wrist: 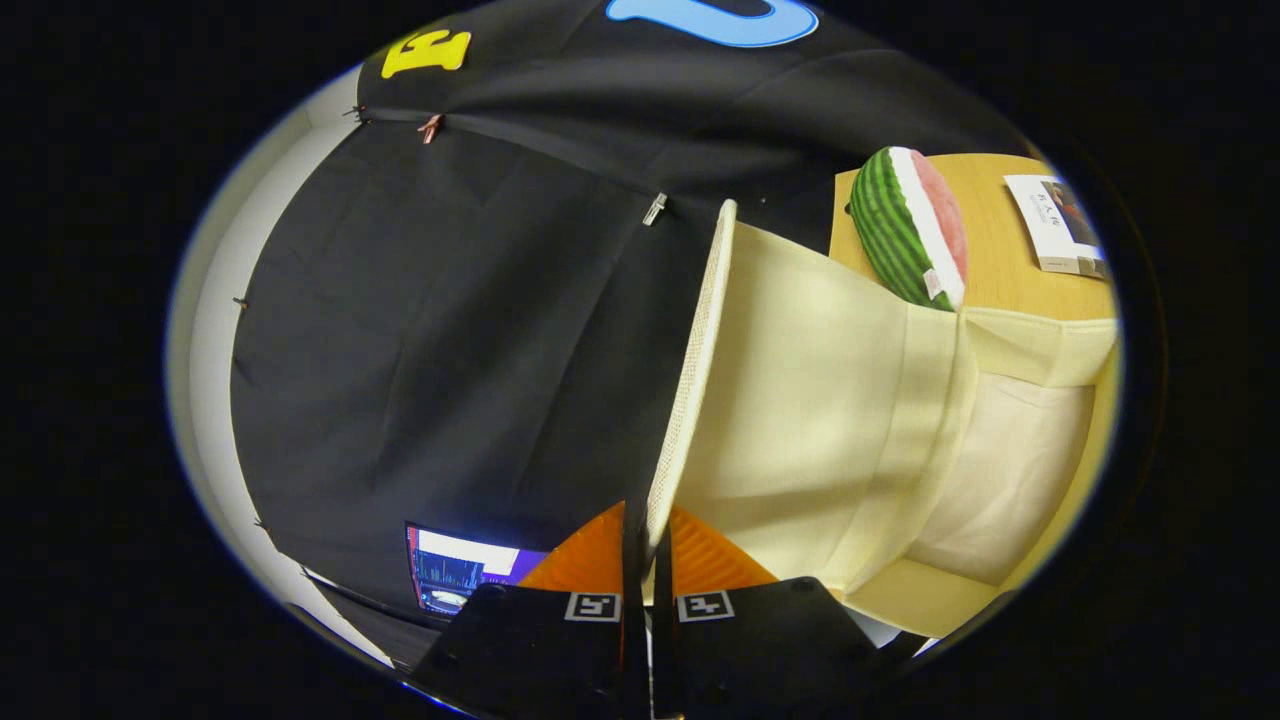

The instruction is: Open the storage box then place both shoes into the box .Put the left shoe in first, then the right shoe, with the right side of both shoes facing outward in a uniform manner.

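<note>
My gripper (647, 540) is shut on the front edge of the storage box's lid (690, 370), a thin cream panel with a woven rim that stands lifted, seen edge-on between my fingers. The view is rolled sideways. To the right of the lid lies the cream fabric storage box (940, 430), its opening and pale inner lining showing beyond the fingers.
A watermelon-slice plush (910, 225) and a booklet (1055, 225) lie on the wooden table (1000, 270) past the box. A lit screen (455, 570) shows by the left finger, under the black cloth wall.
</note>
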A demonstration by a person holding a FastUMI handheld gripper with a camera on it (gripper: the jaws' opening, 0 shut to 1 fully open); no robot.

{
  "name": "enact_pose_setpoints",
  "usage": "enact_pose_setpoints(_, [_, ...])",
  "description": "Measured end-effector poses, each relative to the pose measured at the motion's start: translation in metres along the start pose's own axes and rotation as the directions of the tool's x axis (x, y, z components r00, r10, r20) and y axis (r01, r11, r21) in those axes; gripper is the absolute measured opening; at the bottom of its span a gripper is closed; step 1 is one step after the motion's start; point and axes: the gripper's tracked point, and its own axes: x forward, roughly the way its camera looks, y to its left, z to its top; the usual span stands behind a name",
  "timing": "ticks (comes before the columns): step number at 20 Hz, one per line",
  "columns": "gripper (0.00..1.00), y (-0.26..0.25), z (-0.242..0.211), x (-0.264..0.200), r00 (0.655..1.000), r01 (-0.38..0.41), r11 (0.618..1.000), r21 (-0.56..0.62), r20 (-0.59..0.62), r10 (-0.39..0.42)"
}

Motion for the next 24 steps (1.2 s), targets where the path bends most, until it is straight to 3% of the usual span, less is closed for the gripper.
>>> enact_pose_setpoints(8, [0.06,-0.007,0.004,0.031,0.999,0.04,0.999,0.028,-0.01,-0.04])
enact_pose_setpoints(10, [0.1,-0.009,0.008,0.027,0.998,0.064,0.998,0.005,0.026,-0.064])
enact_pose_setpoints(14, [0.97,-0.03,0.02,0.013,0.985,0.162,0.973,-0.162,0.094,-0.148])
enact_pose_setpoints(21, [0.98,-0.06,0.057,-0.092,0.923,0.341,0.892,-0.297,0.285,-0.258])
enact_pose_setpoints(24, [0.98,-0.091,0.075,-0.146,0.871,0.447,0.836,-0.317,0.365,-0.328])
